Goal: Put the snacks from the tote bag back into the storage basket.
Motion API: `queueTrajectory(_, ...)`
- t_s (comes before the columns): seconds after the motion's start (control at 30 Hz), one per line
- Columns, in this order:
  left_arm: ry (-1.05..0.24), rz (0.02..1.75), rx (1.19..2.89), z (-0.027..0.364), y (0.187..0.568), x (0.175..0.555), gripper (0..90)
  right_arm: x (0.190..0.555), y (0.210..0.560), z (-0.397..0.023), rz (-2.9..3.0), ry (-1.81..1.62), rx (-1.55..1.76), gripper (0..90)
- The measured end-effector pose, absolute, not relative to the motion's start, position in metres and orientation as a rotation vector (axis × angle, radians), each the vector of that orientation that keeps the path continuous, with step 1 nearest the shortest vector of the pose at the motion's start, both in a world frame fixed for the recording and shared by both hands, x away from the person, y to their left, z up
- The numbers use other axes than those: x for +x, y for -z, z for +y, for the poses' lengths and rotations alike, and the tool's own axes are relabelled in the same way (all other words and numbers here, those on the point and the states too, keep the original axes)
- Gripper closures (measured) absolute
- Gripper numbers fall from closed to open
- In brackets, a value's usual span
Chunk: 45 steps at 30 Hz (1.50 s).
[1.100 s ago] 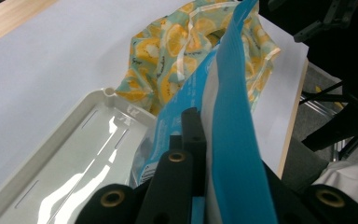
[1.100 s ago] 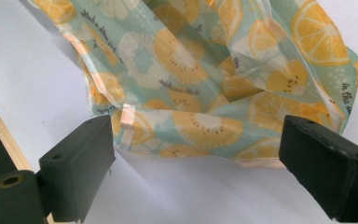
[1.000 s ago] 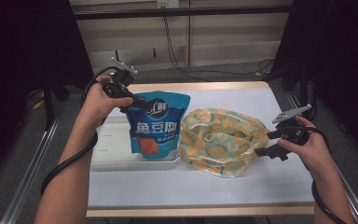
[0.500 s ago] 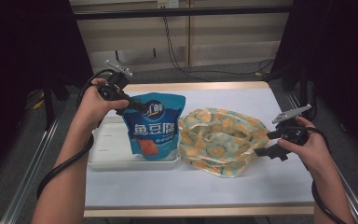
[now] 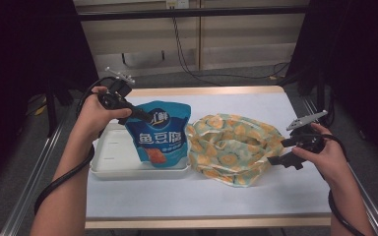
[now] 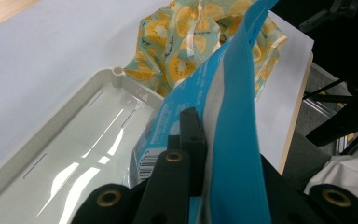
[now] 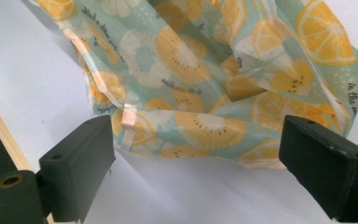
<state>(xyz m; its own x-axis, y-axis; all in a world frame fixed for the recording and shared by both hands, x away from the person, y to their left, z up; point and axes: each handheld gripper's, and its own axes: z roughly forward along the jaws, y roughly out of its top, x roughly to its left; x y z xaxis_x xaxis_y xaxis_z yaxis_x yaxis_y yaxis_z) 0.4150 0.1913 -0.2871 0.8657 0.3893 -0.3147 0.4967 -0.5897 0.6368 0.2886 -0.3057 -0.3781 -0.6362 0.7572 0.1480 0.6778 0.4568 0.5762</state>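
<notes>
Overhead: left tool pinches the top corner of the glossy blue snack pouch, hanging upright over the shallow white plastic tray, likely for bagging. Left gripper view: jaws clamp the pouch's edge. Right gripper view: right tool, jaws spread, waits at the lemon-print fabric bag on the white tabletop.

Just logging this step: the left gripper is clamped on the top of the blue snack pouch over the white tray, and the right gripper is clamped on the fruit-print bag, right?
Not quite. The right gripper is open: in the right gripper view its jaws stand wide apart beside the fruit-print bag, not pinching it. The rest holds: the left gripper is clamped on the blue snack pouch over the white tray.
</notes>
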Motion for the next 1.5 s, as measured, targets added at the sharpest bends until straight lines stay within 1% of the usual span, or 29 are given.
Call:
queueTrajectory(0.17, 0.181, 0.642, 2.260, 0.193, 0.288, 0.413, 86.4, 0.290, 0.378, -0.305, 2.566, -0.929, 1.263, 9.5)
queueTrajectory(0.37, 0.171, 0.635, 2.255, 0.196, 0.285, 0.411, 80.1, 0.291, 0.378, -0.305, 2.564, -0.931, 1.259, 9.5)
queueTrajectory(0.47, 0.159, 0.661, 2.262, 0.195, 0.286, 0.409, 68.0, 0.292, 0.377, -0.304, 2.560, -0.940, 1.251, 9.4)
queueTrajectory(0.53, 0.144, 0.659, 2.284, 0.196, 0.287, 0.408, 62.2, 0.292, 0.377, -0.303, 2.568, -0.935, 1.250, 9.4)
queueTrajectory(0.57, 0.147, 0.671, 2.286, 0.196, 0.287, 0.408, 57.2, 0.293, 0.377, -0.303, 2.569, -0.938, 1.242, 9.5)
queueTrajectory(0.63, 0.112, 0.704, 2.293, 0.197, 0.290, 0.407, 41.5, 0.293, 0.377, -0.302, 2.571, -0.935, 1.249, 9.4)
queueTrajectory(0.67, 0.108, 0.709, 2.304, 0.199, 0.291, 0.407, 41.5, 0.293, 0.377, -0.302, 2.571, -0.936, 1.249, 9.4)
queueTrajectory(0.73, 0.088, 0.723, 2.309, 0.200, 0.291, 0.405, 34.0, 0.293, 0.376, -0.302, 2.573, -0.936, 1.254, 9.4)
queueTrajectory(0.83, 0.055, 0.746, 2.310, 0.203, 0.291, 0.402, 25.7, 0.294, 0.375, -0.302, 2.564, -0.940, 1.250, 9.5)
queueTrajectory(1.0, 0.031, 0.790, 2.296, 0.206, 0.295, 0.397, 18.9, 0.295, 0.374, -0.300, 2.571, -0.945, 1.237, 9.5)
queueTrajectory(1.03, 0.031, 0.765, 2.317, 0.209, 0.296, 0.397, 17.4, 0.296, 0.375, -0.300, 2.574, -0.948, 1.229, 9.4)
queueTrajectory(1.17, 0.031, 0.801, 2.268, 0.214, 0.301, 0.394, 14.9, 0.295, 0.375, -0.300, 2.576, -0.942, 1.239, 9.4)
queueTrajectory(1.5, 0.025, 0.845, 2.247, 0.232, 0.317, 0.385, 9.8, 0.296, 0.375, -0.300, 2.569, -0.947, 1.233, 9.4)
